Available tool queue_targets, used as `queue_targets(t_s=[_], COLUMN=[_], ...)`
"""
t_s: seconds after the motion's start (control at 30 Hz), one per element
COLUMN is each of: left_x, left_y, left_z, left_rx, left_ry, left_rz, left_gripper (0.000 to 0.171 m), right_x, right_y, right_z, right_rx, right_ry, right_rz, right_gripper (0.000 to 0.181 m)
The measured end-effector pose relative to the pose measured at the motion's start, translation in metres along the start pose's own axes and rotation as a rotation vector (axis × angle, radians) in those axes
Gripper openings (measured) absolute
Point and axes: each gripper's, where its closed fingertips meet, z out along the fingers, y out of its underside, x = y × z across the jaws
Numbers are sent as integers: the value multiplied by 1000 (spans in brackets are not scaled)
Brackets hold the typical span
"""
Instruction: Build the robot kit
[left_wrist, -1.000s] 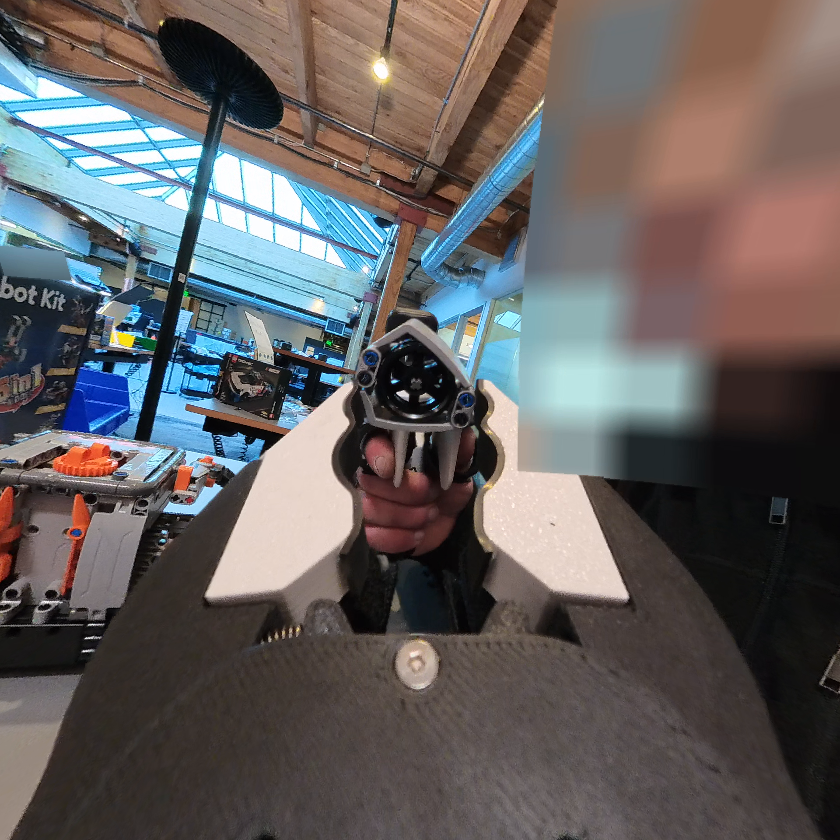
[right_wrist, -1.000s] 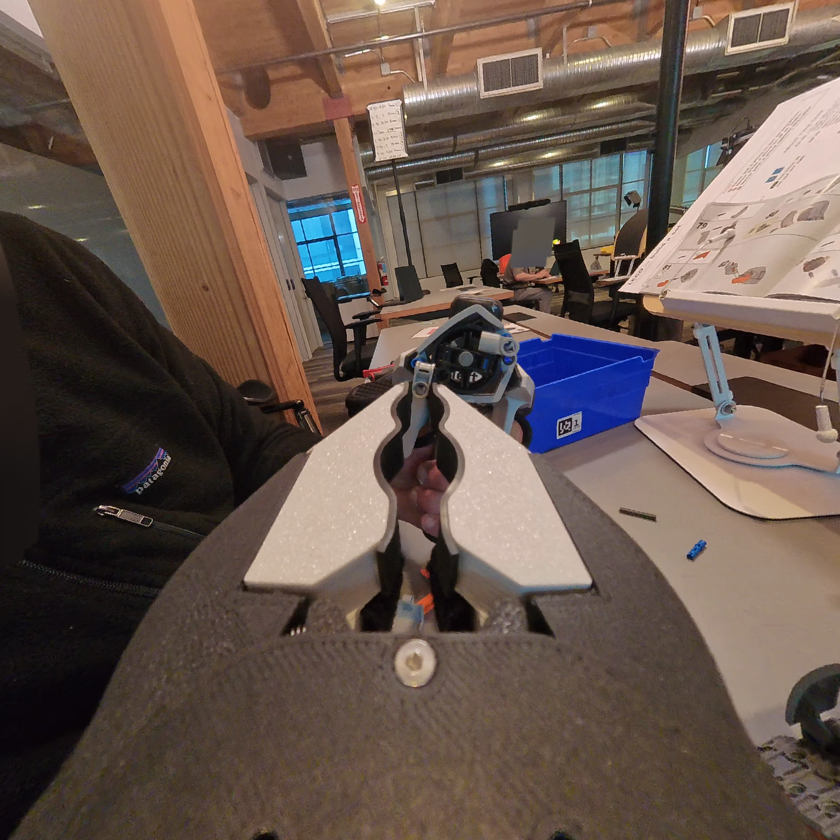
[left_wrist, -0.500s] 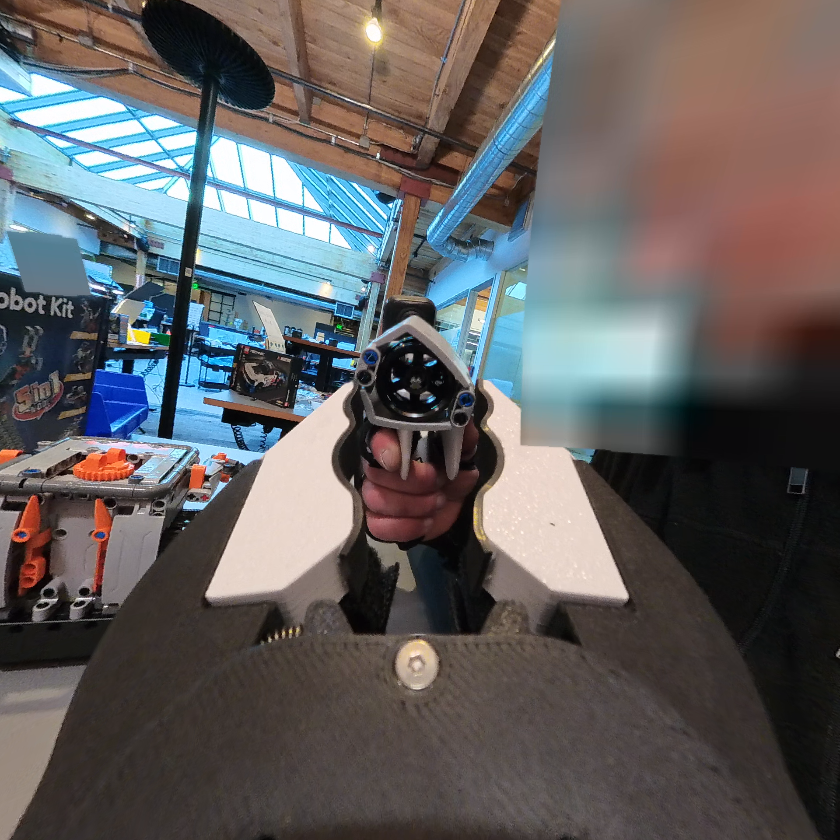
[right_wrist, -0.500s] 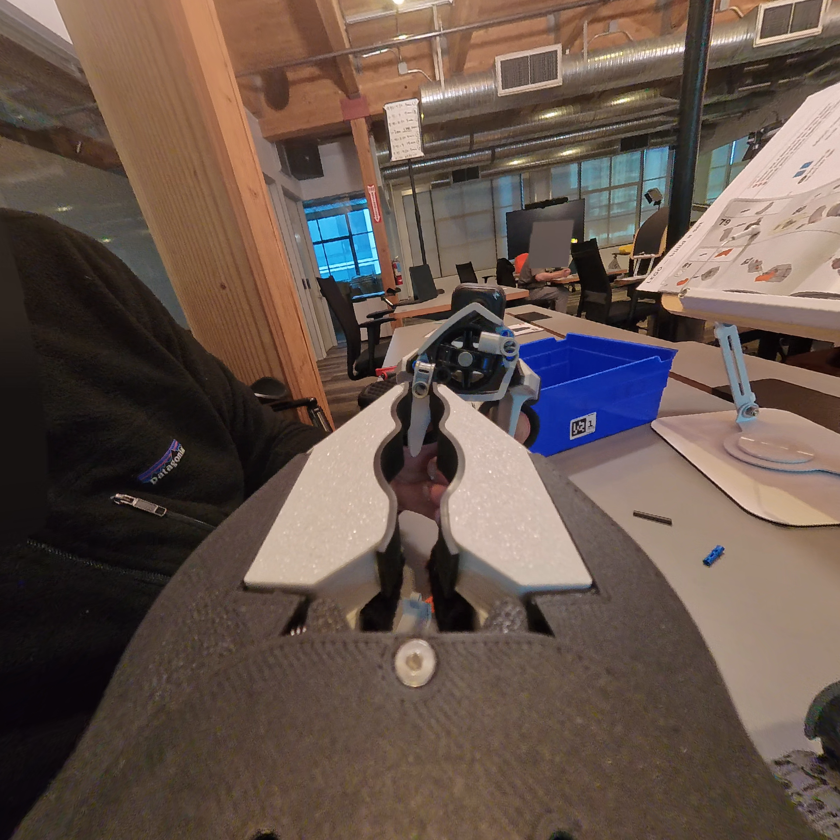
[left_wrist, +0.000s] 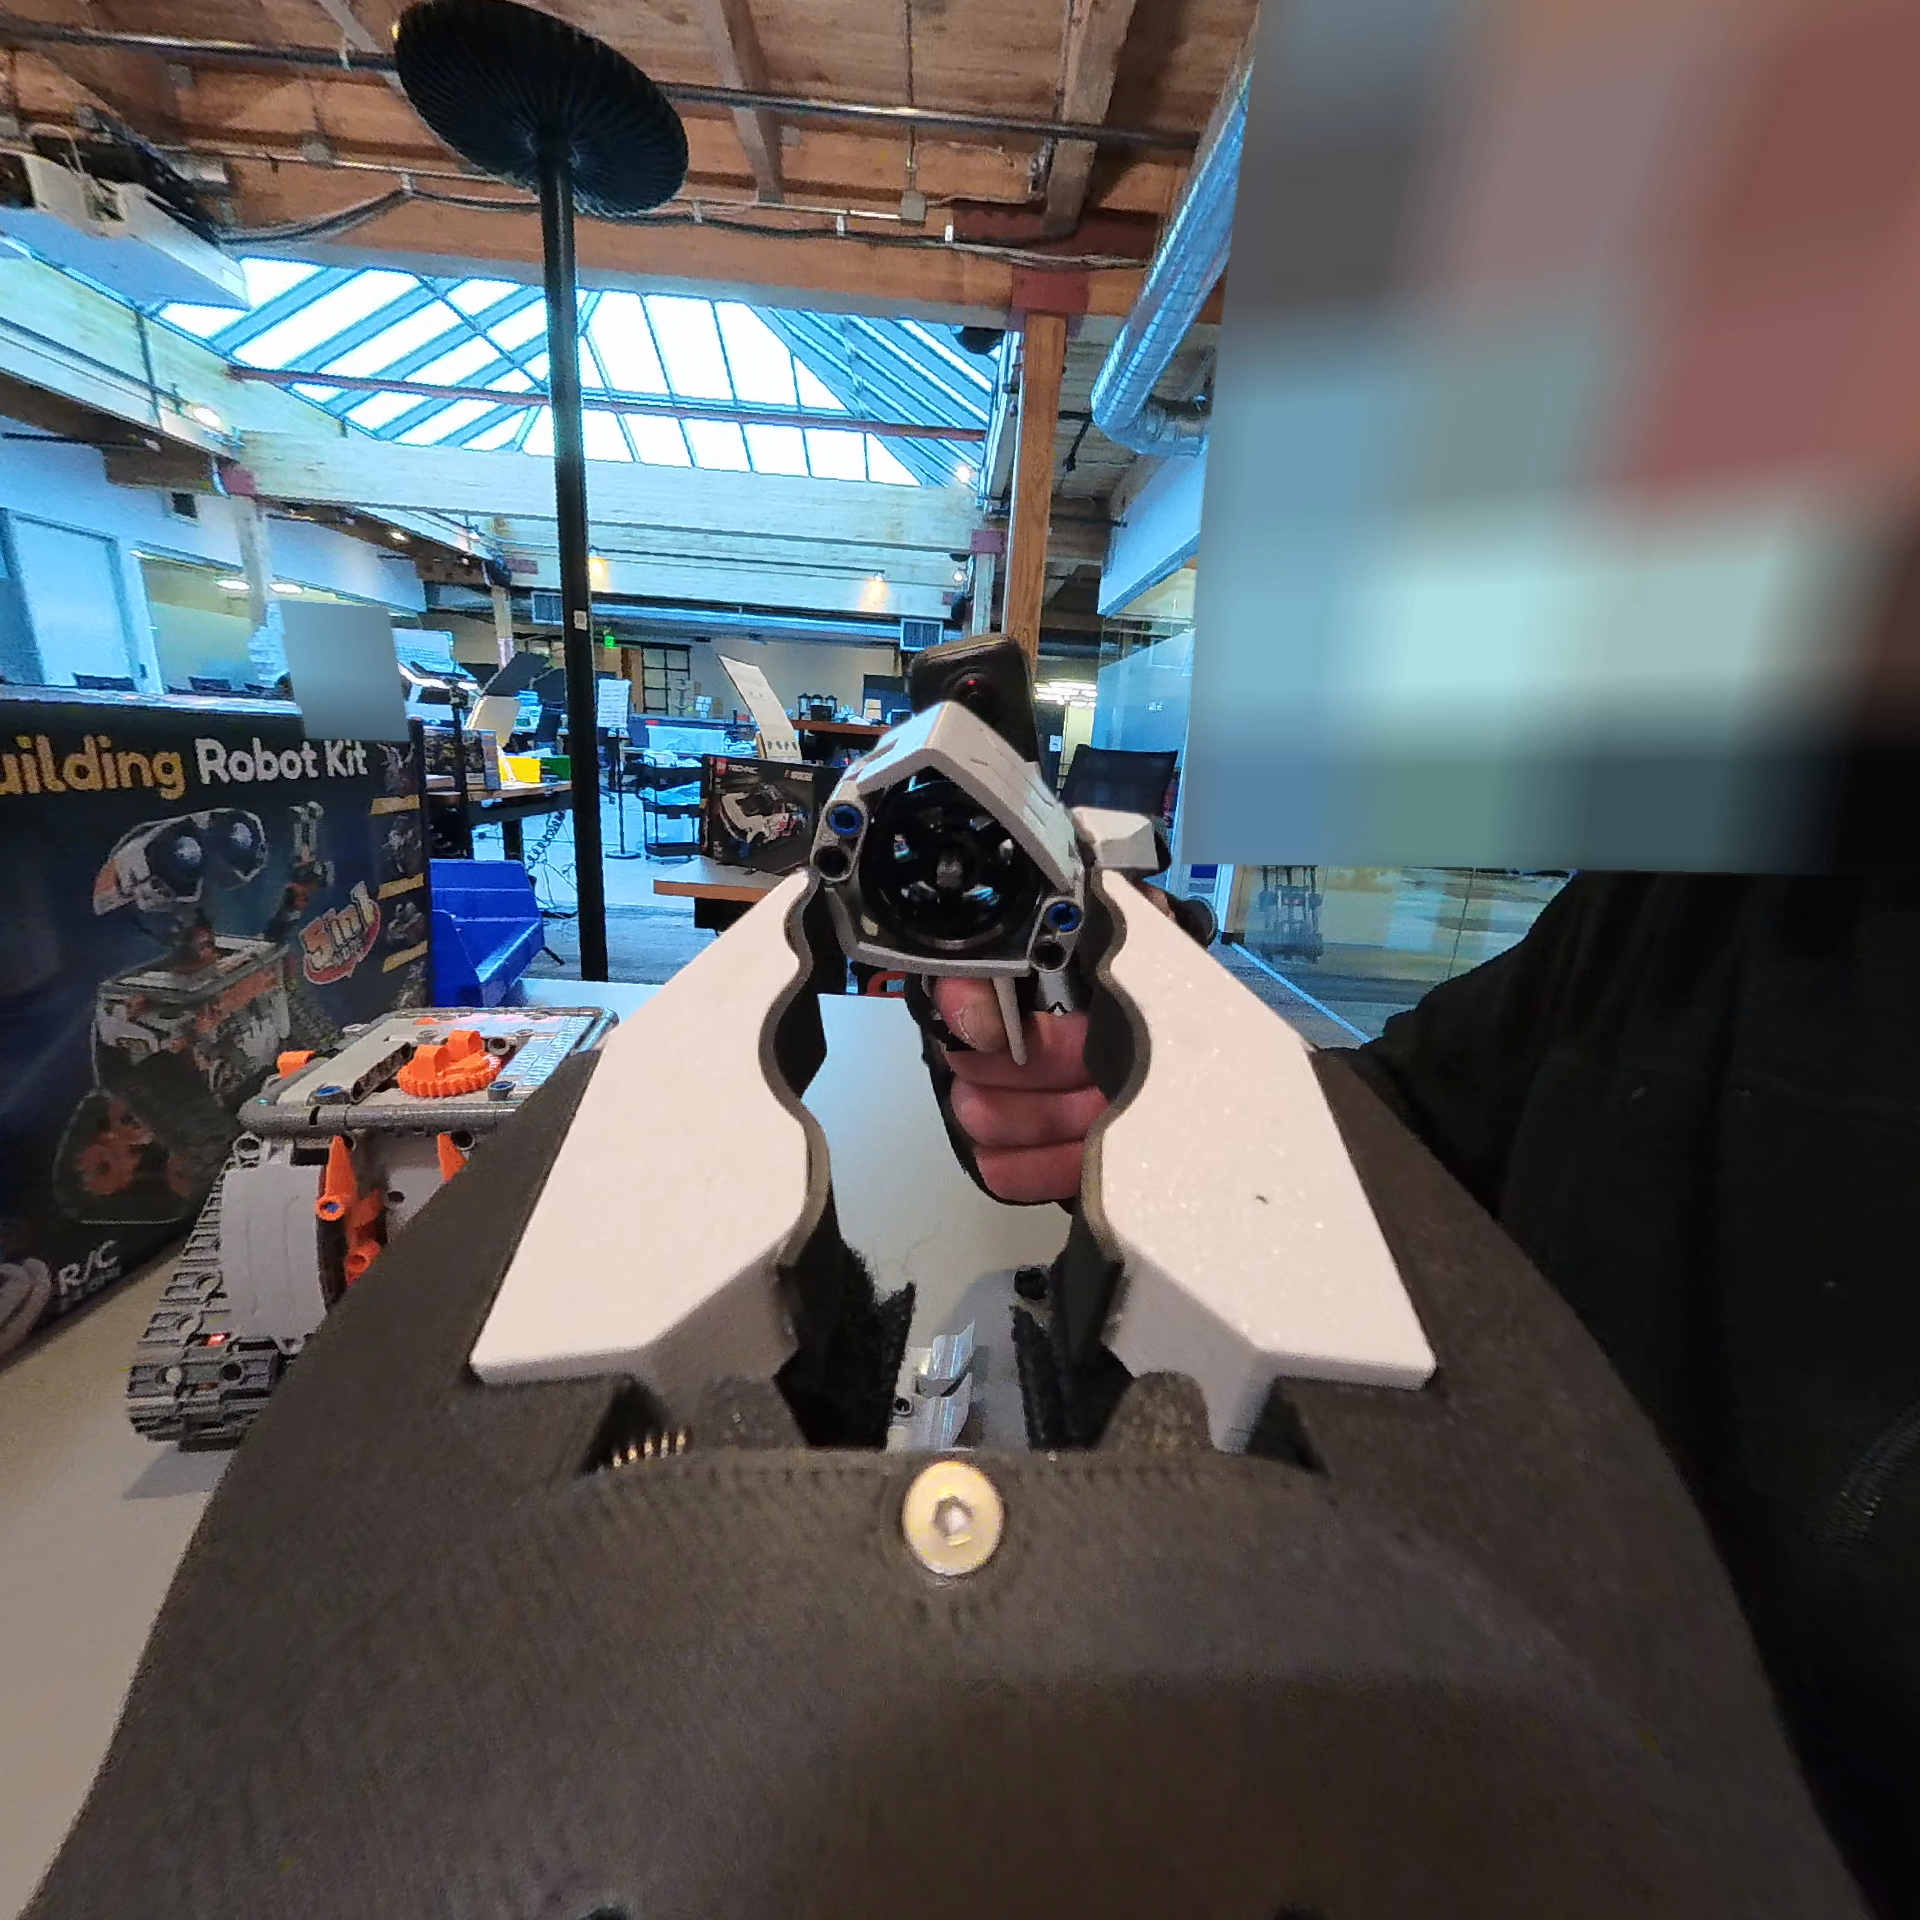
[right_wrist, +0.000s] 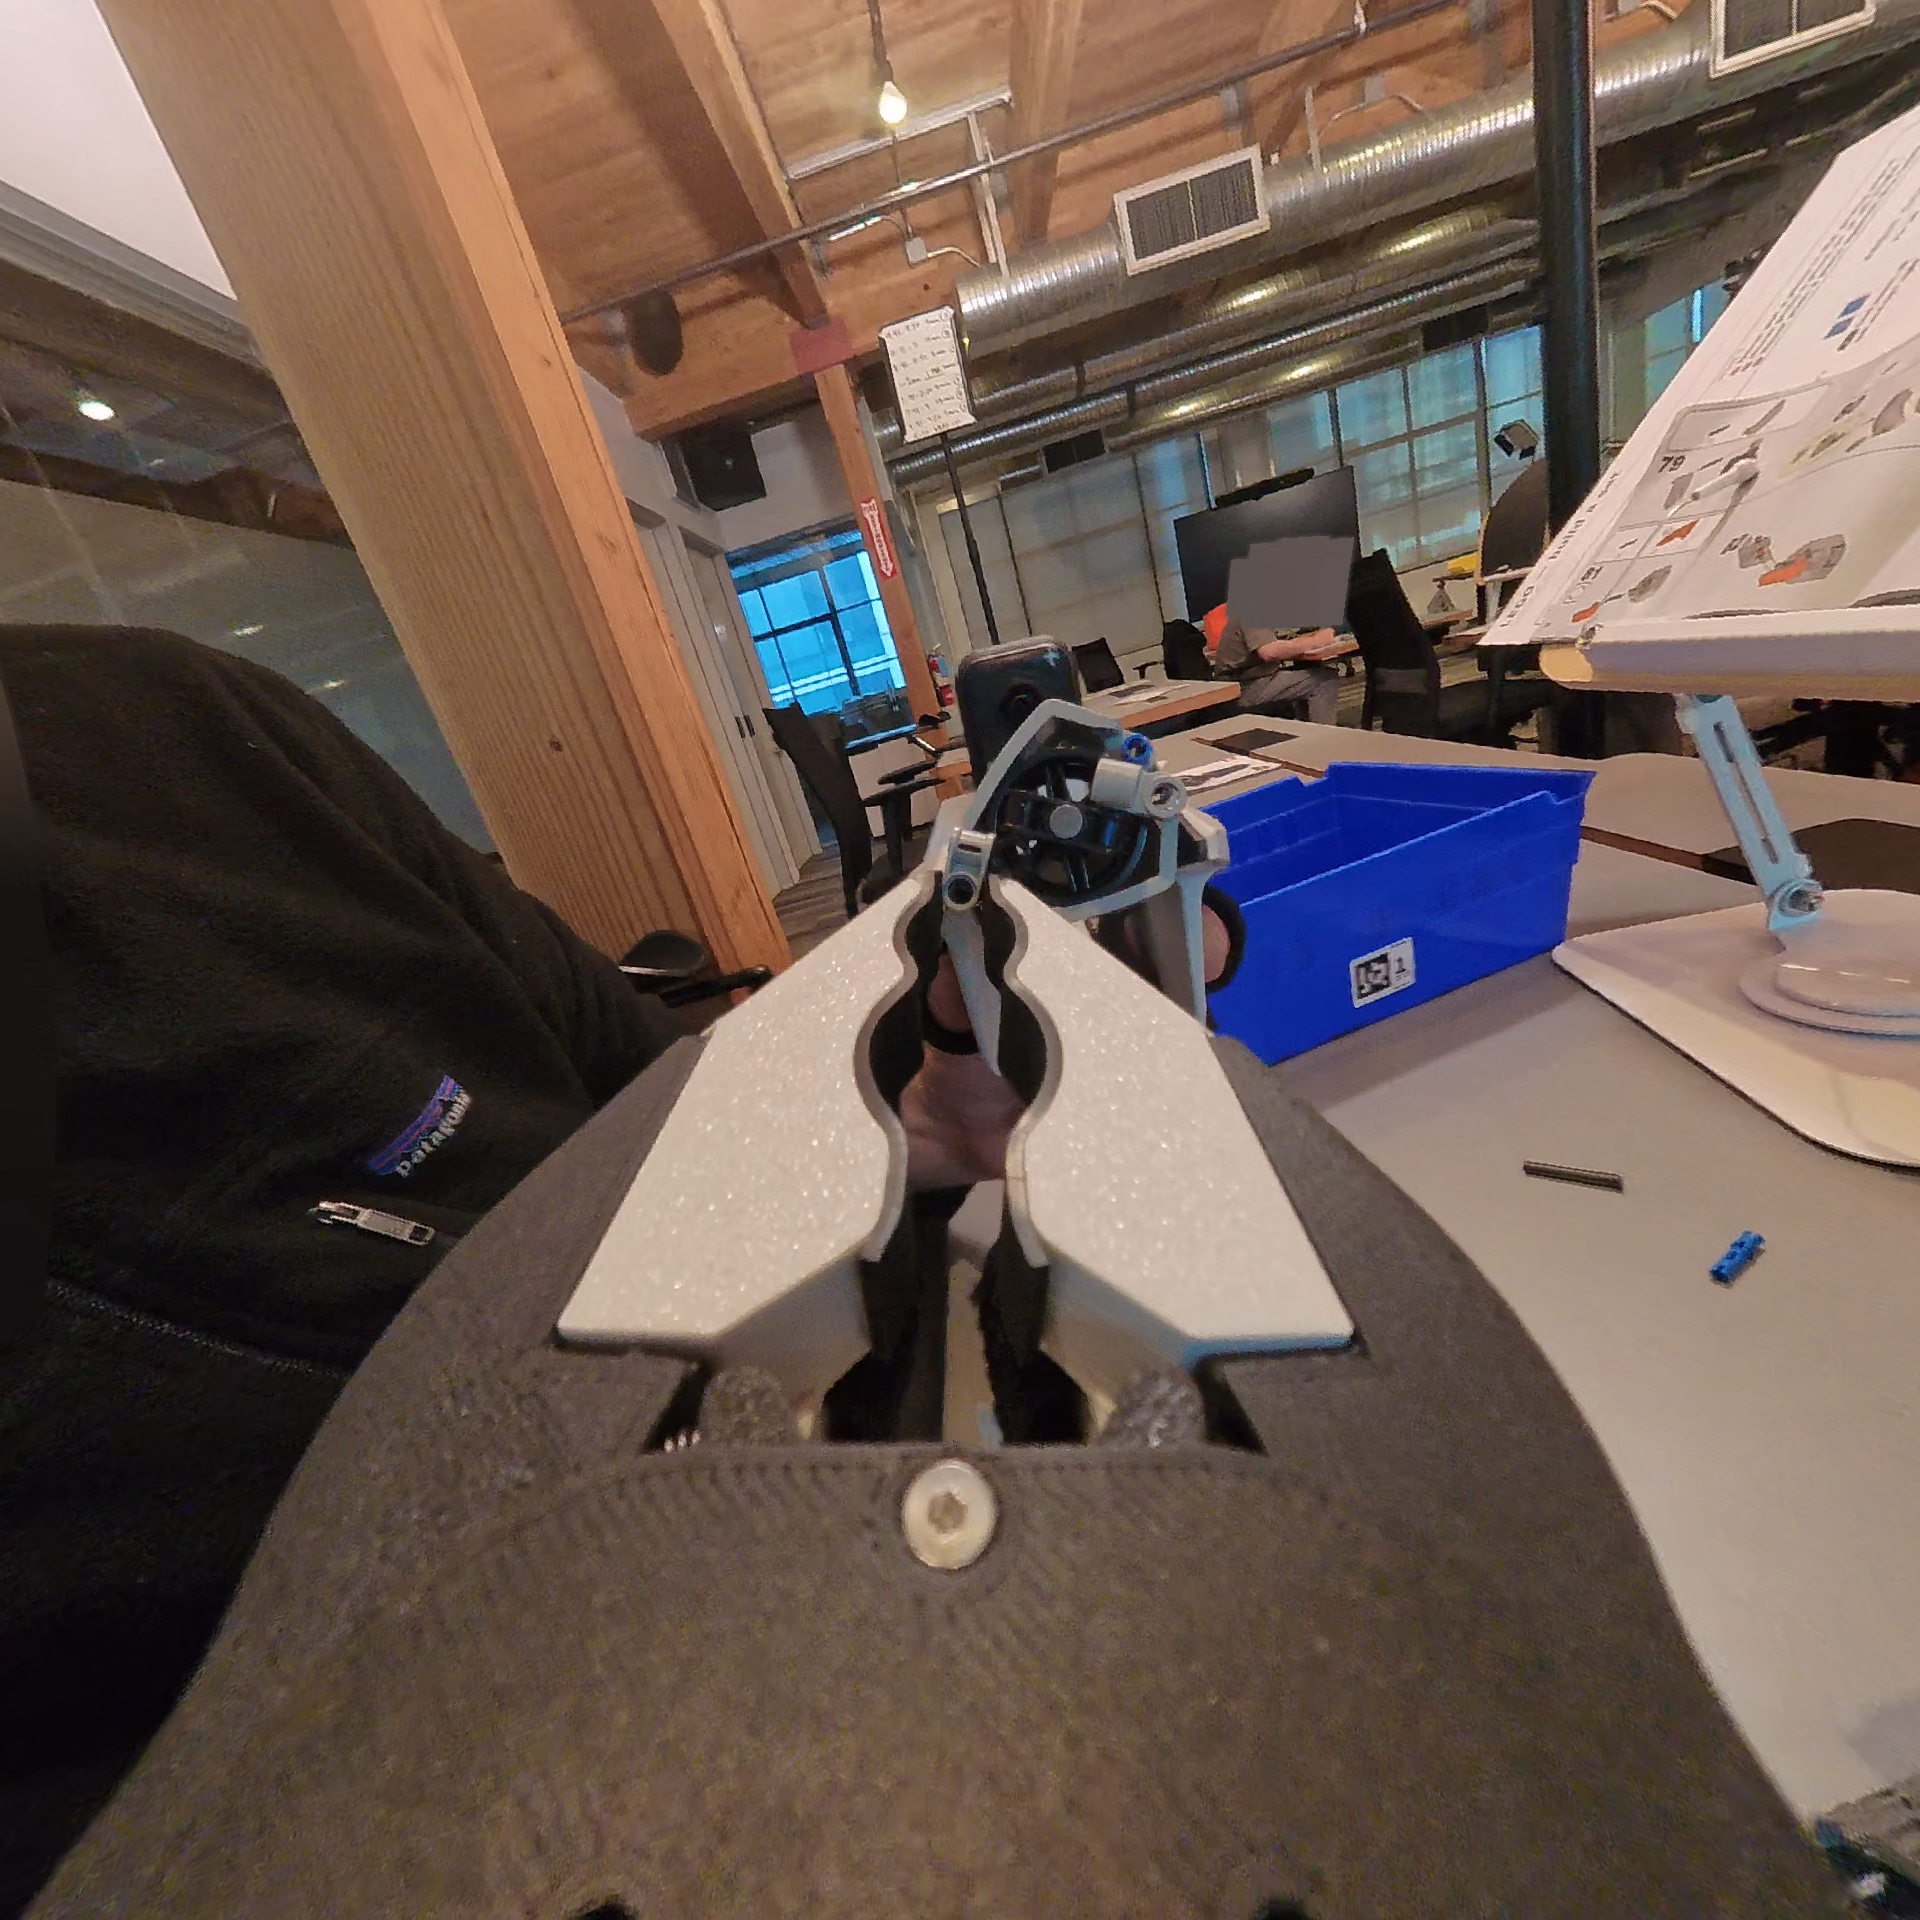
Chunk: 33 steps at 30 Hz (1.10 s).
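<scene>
A grey triangular brick assembly with a black wheel hub and blue pins (left_wrist: 951, 883) is held up in the air between the two grippers. My right gripper (right_wrist: 971, 935) is shut on one thin grey spike of the assembly (right_wrist: 1070, 821). My left gripper (left_wrist: 951, 894) has its jaws wide apart, with the assembly tilted between the fingertips; contact is unclear. The hand on the right gripper (left_wrist: 1023, 1101) shows beyond the assembly. The hand on the left gripper (right_wrist: 951, 1122) shows in the right wrist view.
A tracked grey and orange model (left_wrist: 343, 1164) and a robot kit box (left_wrist: 197, 935) stand at the left on the table. A blue bin (right_wrist: 1392, 894), a booklet on a white stand (right_wrist: 1766, 499), a black pin (right_wrist: 1571, 1174) and a blue pin (right_wrist: 1735, 1255) lie at the right.
The left gripper has swung left and down, so the assembly now looks tilted and turned between its fingertips. In the right wrist view the assembly keeps its place in the shut jaws.
</scene>
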Motion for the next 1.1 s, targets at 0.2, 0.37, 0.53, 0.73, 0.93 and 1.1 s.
queue_targets(t_s=[0.2, 0.37, 0.53, 0.73, 0.93, 1.1], left_x=[4, 7, 9, 9, 10, 10], left_y=[-2, -4, -2, -1, 0, 1], left_z=[0, -1, 0, 1, 2, 2], left_rx=[8, -2, 0, 2, -8, -15], left_ry=[19, 23, 50, 56, 52, 51], left_rz=[3, 16, -21, -34, -20, -20], left_gripper=[46, 46, 46, 46, 46, 46], right_x=[-3, -1, 4, 6, 7, 11], right_y=[2, 8, 15, 16, 13, 2], right_z=[1, -3, -7, -9, -12, -15], right_rx=[-38, -110, -193, -215, -213, -157], right_ry=[24, 19, 61, 80, 88, 134], right_rz=[-97, -123, -208, -233, -231, -243], right_gripper=[4, 5, 5, 5, 13, 28])
